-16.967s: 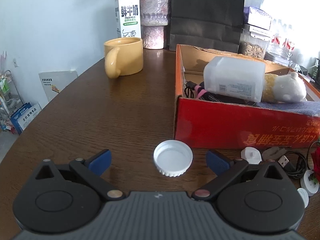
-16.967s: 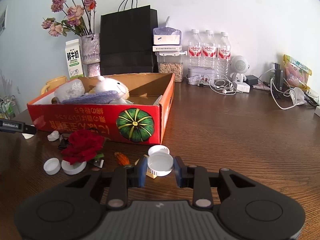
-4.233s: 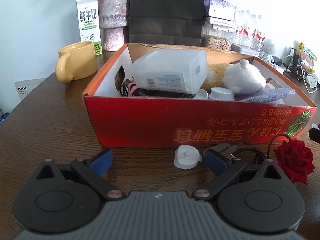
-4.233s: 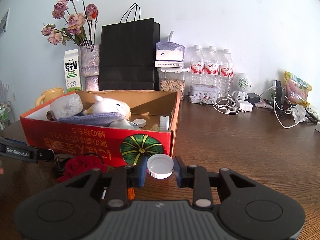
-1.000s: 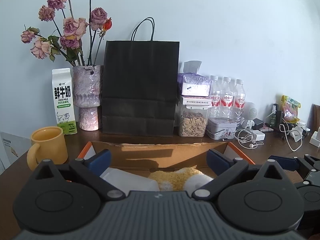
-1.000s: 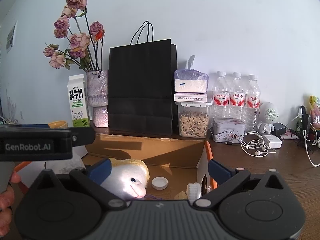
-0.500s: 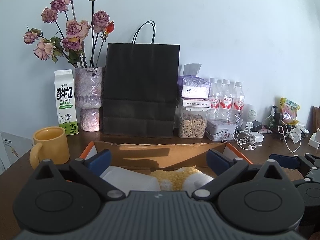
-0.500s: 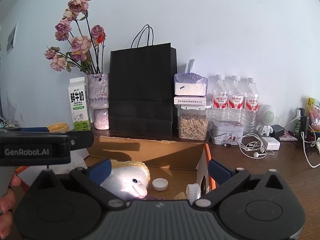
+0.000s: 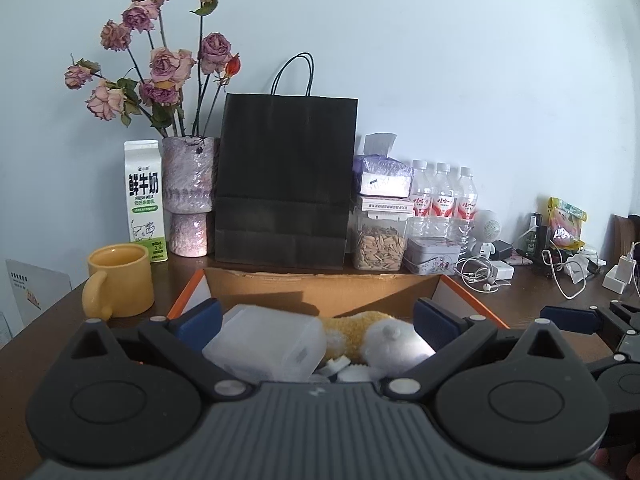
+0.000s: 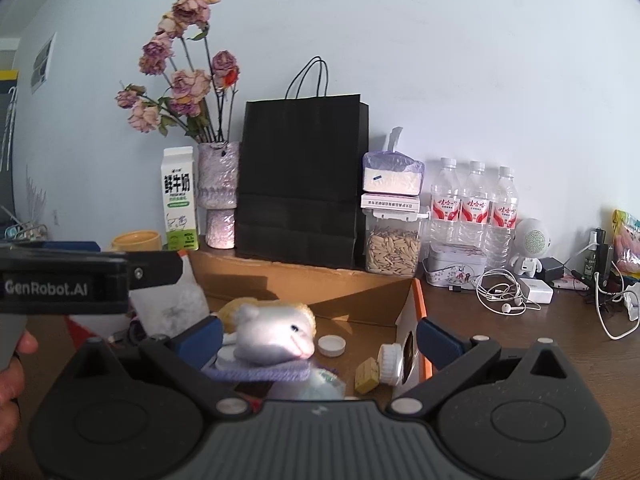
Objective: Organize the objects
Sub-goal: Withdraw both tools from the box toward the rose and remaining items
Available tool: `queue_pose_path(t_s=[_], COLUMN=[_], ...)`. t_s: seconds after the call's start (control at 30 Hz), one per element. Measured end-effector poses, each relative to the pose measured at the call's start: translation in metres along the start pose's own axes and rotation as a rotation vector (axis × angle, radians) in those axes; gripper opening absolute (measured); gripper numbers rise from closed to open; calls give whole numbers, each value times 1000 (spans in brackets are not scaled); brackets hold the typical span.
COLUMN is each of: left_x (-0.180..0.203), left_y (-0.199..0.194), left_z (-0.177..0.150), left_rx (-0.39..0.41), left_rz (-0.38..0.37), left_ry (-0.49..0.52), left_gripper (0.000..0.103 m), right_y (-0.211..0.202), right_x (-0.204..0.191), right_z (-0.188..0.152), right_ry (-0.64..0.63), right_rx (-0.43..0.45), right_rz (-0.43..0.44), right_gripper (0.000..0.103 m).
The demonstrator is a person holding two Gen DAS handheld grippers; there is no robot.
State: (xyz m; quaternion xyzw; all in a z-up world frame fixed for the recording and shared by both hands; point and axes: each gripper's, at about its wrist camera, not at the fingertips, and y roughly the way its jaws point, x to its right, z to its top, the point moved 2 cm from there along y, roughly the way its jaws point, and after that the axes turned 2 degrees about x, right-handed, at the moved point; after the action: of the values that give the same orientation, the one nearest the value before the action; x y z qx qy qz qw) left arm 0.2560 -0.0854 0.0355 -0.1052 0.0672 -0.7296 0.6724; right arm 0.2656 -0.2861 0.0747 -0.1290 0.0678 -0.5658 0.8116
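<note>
A: Pale blue wall behind, dark wooden table [image 9: 520, 304] under everything. What's the biggest thing on it?

B: Black paper bag [image 9: 286, 180] at the back, standing upright. Left of it a vase of dried roses [image 9: 188, 196], a milk carton [image 9: 145, 200] and a yellow mug [image 9: 118, 286]. Right of the bag a seed jar [image 9: 380, 246] with boxes stacked on top, then three water bottles [image 10: 474, 206], a small tin [image 10: 456, 264], earphones and chargers further right.

A: And the box?

B: I've got the cardboard box [image 10: 304, 280] right under both grippers, open top, orange edge showing. Inside I see a translucent plastic container [image 9: 266, 342] at the left, a plush toy [image 10: 272, 336] lying next to it with a purple-grey cloth [image 10: 260, 374] at its neck, a white bottle cap [image 10: 332, 346] on the box floor, a small yellow block [image 10: 367, 370] and a white round piece [image 10: 390, 364] near the right wall.

A: Grippers?

B: Left gripper [image 9: 316, 318] is spread wide, nothing between the blue pads, hovering above the container and plush. Right gripper [image 10: 318, 336] is likewise spread wide and empty, above the plush and the cap. In the right wrist view I also see the left gripper's body from the side at the left edge, with the person's hand [image 10: 12, 368] on its handle.
</note>
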Motion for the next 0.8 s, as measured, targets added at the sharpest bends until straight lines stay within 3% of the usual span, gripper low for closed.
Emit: queue_pose_path(t_s=[0.57, 0.8], left_x=[-27, -39], left_y=[-39, -50], left_z=[-39, -49], left_rx=[-121, -156], left_rz=[46, 70], left_ry=[24, 20], left_gripper=[103, 103], right_y=[-52, -66], right_x=[-2, 7], right_z=[-44, -59], right_ry=[-15, -2], right_rx=[-93, -137], right_rz=[-18, -23], right_gripper=[103, 98])
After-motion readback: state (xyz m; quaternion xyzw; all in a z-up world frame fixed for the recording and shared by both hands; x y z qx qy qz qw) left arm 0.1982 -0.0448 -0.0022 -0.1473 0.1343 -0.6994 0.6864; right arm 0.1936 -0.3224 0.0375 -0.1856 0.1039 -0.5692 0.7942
